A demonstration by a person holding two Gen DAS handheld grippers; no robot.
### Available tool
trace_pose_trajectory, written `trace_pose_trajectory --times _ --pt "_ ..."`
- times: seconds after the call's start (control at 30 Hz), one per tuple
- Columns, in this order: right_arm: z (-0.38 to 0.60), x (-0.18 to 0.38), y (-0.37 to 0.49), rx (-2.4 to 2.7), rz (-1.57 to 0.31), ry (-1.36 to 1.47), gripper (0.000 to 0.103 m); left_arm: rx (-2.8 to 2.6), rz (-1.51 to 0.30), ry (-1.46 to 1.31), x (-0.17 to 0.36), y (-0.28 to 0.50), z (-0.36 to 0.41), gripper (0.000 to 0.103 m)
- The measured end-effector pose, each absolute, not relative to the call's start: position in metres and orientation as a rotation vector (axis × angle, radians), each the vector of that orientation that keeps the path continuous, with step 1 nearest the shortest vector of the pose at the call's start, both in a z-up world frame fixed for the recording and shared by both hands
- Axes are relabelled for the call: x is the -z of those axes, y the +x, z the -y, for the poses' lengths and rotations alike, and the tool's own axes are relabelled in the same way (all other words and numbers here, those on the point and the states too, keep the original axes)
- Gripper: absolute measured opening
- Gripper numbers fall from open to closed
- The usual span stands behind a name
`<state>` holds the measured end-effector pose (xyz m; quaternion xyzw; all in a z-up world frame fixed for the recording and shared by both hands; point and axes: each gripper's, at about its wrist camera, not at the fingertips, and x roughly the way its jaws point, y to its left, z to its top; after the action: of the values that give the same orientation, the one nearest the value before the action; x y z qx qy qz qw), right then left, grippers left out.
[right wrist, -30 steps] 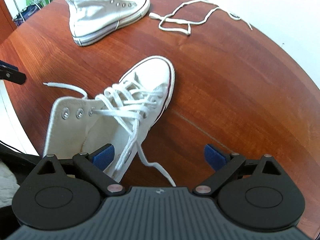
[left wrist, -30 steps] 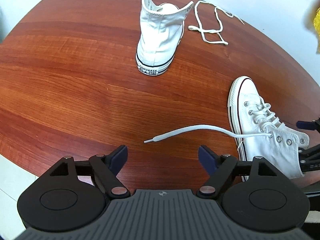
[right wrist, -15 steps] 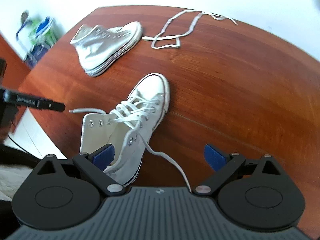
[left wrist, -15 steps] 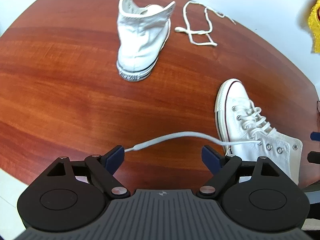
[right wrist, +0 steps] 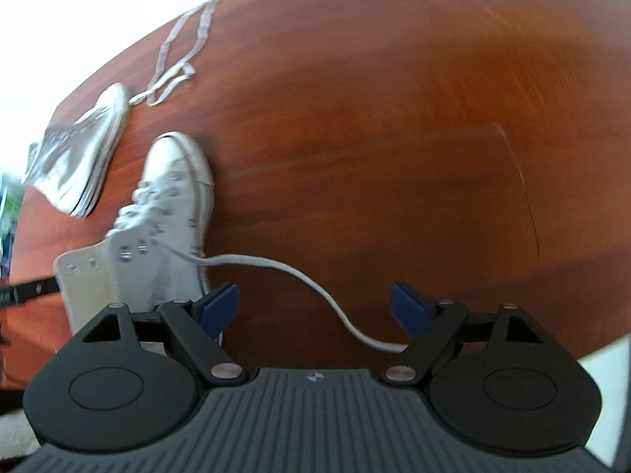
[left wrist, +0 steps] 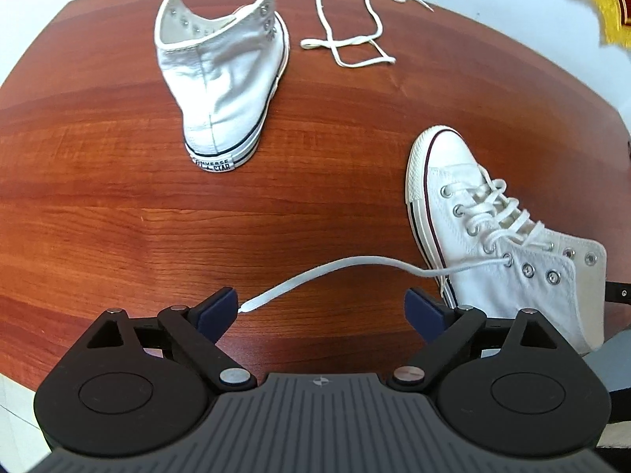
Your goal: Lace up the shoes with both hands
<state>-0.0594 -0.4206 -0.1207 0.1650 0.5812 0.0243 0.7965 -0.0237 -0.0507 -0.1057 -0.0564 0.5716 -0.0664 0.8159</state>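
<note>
Claws (left wrist: 320, 309) gape; spare lace (left wrist: 349, 41) beyond.

Both units look like the same build: the left gripper (left wrist: 321, 311) and right gripper (right wrist: 314, 307) each have a ribbed dark grey body with a tiny cross-in-circle mark near its far edge. On either side sits a round matte black housing with a shallow disc recess. Black linkage arms with silver pivot screws run out to blue fingertips (left wrist: 218, 310).
</note>
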Motion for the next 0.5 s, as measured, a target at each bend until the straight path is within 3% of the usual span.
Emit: trace_pose_trajectory --times 0.5 --pt "0.452 0.142 -0.094 0.219 -1.220 0.491 0.058 0.186 -1.239 -0.095 0.108 -0.008 0.051 0.093"
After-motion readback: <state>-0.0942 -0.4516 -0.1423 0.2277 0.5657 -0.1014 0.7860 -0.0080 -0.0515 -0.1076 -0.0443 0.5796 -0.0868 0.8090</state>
